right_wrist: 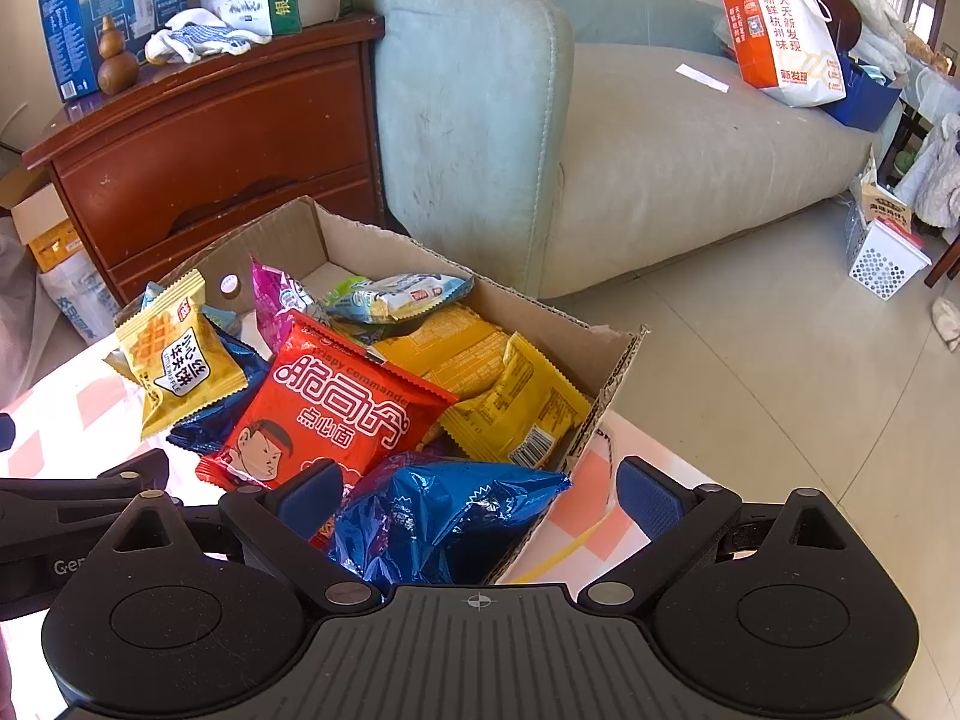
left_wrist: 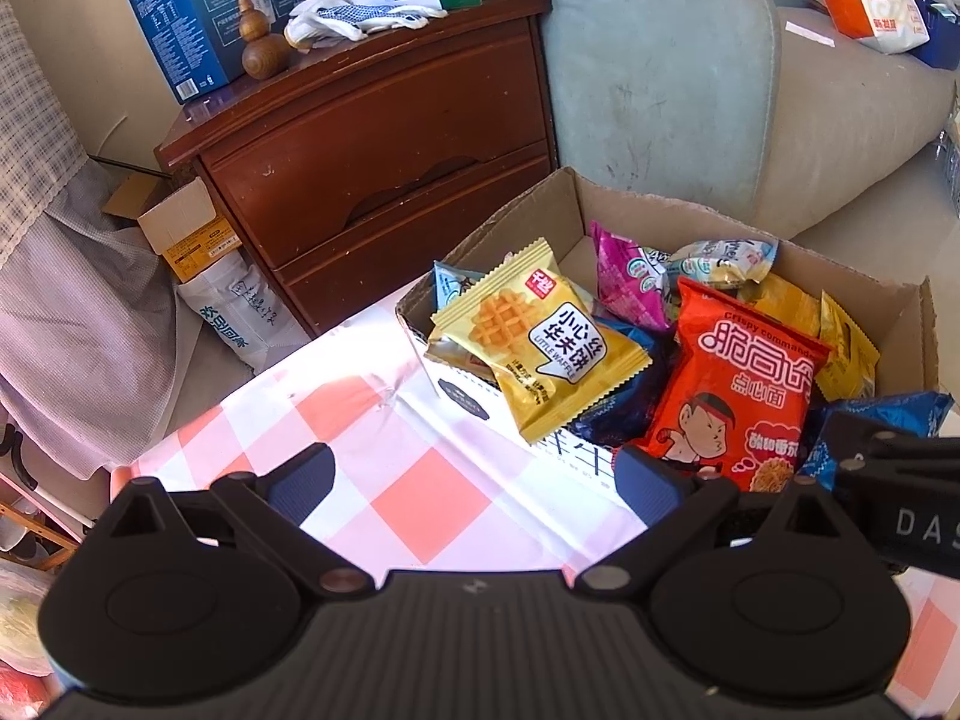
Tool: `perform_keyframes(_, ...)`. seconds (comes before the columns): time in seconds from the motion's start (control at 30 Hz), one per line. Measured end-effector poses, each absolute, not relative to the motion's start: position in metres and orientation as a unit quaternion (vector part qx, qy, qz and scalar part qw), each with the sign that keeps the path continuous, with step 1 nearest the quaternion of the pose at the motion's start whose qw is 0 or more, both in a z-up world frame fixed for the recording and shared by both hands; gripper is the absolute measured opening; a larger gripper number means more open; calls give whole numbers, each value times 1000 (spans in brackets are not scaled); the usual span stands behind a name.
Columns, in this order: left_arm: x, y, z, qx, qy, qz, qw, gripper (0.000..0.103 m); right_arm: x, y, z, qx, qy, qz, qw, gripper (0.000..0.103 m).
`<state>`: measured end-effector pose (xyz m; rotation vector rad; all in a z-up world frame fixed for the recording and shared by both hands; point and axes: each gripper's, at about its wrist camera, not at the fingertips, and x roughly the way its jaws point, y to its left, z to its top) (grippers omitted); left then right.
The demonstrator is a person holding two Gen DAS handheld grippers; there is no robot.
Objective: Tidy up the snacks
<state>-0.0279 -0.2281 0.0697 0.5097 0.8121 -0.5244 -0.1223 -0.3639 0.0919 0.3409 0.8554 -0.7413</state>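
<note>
Dark blue packet (left_wrist: 624, 408) mostly buried under waffle pack (left_wrist: 540, 348), blue carton (right_wrist: 102, 12) cropped, perhaps toothpaste.

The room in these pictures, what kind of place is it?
Most likely a home living room: a grey sofa, a wooden drawer cabinet and a table with a checked cloth holding a cardboard box of snacks.

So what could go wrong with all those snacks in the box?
The yellow waffle packet leans over the cardboard box rim on the table side, so a bump could tip it out. The blue foil bag sits between the open right tool fingers; squeezing hard might crush what is inside. The box's corner seems to be by the table's edge, so a push might slide it off.
</note>
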Motion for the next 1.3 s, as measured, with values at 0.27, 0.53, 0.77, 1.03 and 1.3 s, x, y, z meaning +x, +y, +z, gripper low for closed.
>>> perform_keyframes(0.27, -30, -224, 73, 246, 382, -247, 856, 99, -123, -361, 93, 160, 403, -350, 830, 99)
perform_keyframes(0.53, -32, -215, 78, 246, 379, -245, 858, 99, -123, -353, 98, 152, 403, -345, 834, 99)
perform_keyframes(0.77, -35, -209, 84, 244, 373, -244, 861, 99, -124, -345, 103, 147, 403, -344, 835, 99)
perform_keyframes(1.03, -37, -205, 89, 242, 368, -243, 864, 99, -125, -339, 108, 137, 403, -346, 836, 99)
perform_keyframes(1.3, -43, -196, 95, 240, 363, -239, 868, 99, -129, -332, 114, 132, 399, -344, 840, 99)
